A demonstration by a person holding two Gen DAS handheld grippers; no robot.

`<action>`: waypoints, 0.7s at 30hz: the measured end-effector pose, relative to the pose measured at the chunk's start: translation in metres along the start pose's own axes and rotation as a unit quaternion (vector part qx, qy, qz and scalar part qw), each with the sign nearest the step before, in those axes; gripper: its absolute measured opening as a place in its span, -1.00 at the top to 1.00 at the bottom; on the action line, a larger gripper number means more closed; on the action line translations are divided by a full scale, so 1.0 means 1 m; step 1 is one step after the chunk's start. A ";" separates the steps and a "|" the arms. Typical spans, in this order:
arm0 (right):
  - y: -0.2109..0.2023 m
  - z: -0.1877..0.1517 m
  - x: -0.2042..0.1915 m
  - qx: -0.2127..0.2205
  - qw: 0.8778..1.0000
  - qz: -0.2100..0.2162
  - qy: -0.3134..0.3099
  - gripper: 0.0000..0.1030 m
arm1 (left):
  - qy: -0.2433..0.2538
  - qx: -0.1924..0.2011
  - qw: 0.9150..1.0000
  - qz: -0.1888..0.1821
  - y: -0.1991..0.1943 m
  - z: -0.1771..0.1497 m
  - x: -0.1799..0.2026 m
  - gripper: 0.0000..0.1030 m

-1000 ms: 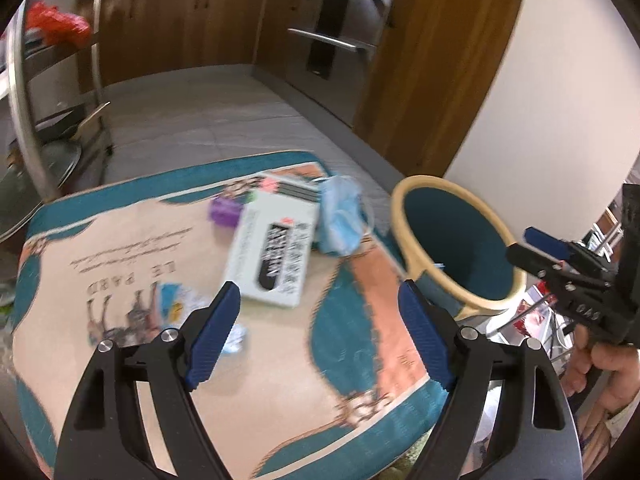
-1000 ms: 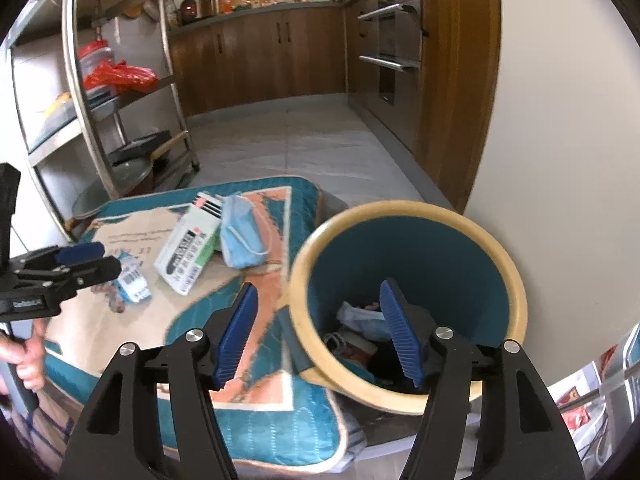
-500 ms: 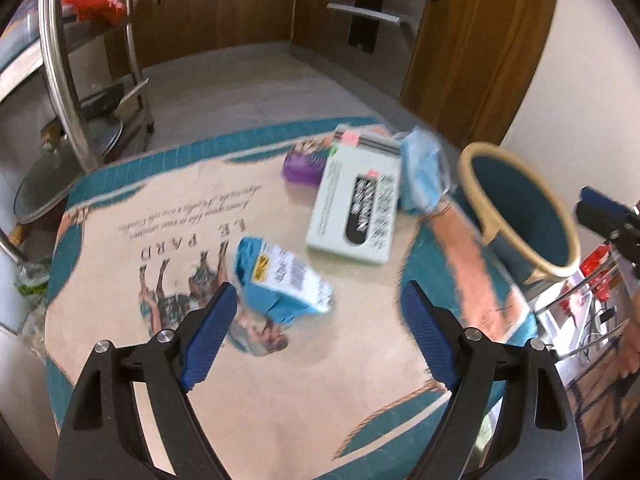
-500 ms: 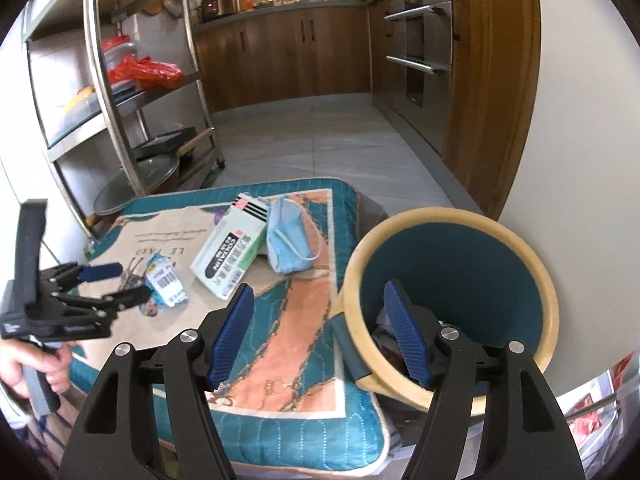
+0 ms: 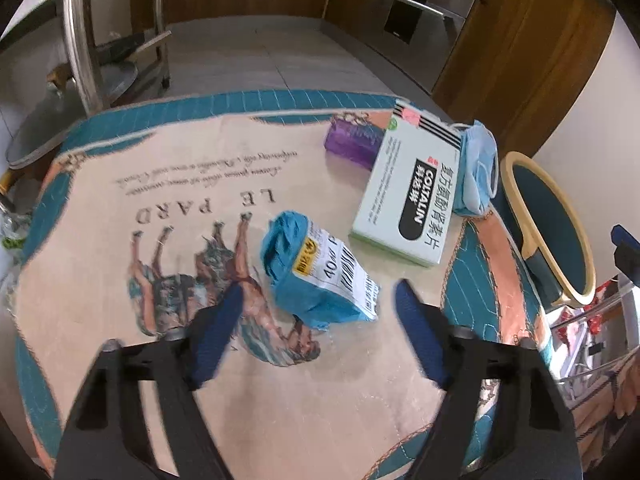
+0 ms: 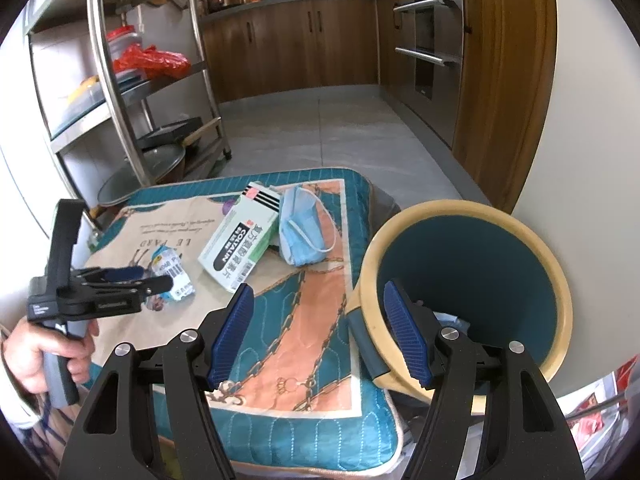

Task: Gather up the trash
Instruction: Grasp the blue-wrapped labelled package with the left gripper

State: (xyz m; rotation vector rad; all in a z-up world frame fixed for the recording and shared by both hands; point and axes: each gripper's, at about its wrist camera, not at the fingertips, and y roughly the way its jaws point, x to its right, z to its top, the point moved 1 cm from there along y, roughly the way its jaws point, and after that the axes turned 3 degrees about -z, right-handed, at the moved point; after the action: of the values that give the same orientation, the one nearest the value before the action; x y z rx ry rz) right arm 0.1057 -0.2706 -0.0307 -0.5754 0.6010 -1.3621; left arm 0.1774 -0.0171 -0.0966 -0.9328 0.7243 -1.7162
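A crumpled blue wrapper with a barcode label (image 5: 318, 272) lies on the patterned cloth (image 5: 168, 184), just ahead of my open, empty left gripper (image 5: 318, 308). Behind it lie a white medicine box (image 5: 408, 196), a purple packet (image 5: 350, 142) and a blue face mask (image 5: 476, 172). The bin (image 6: 468, 276), tan rim and teal inside, stands at the table's right. My right gripper (image 6: 316, 312) is open and empty, over the cloth's near edge beside the bin. The right wrist view also shows the left gripper (image 6: 160, 278), wrapper (image 6: 174, 270), box (image 6: 240, 246) and mask (image 6: 300, 234).
A steel rack (image 6: 120, 92) with pans and a red bag stands left of the table. Wooden cabinets and an oven (image 6: 428, 40) line the back, across a tiled floor. A white wall (image 6: 592, 120) is right behind the bin.
My left gripper has swung left from the bin side and come down close behind the blue wrapper. My right gripper has pulled back from over the bin. Both stay open.
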 end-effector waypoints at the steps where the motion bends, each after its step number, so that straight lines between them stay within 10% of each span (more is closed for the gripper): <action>1: 0.000 0.000 0.000 -0.001 1.000 0.000 0.001 -0.34 | 0.001 -0.005 1.000 -0.005 0.003 -0.001 0.000 -0.11; 5: 0.001 0.000 -0.003 -0.001 1.000 0.003 -0.002 -0.34 | 0.021 -0.014 1.000 0.001 0.007 -0.003 0.007 0.41; 21: 0.010 0.000 -0.007 -0.015 0.999 0.025 0.018 -0.34 | 0.005 0.040 0.999 -0.027 -0.065 0.008 0.004 0.49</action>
State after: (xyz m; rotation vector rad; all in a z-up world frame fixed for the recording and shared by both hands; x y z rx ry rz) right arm 0.1119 -0.2624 -0.0369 -0.5570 0.6611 -1.3209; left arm 0.1521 -0.0013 -0.0386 -0.8969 0.6356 -1.7856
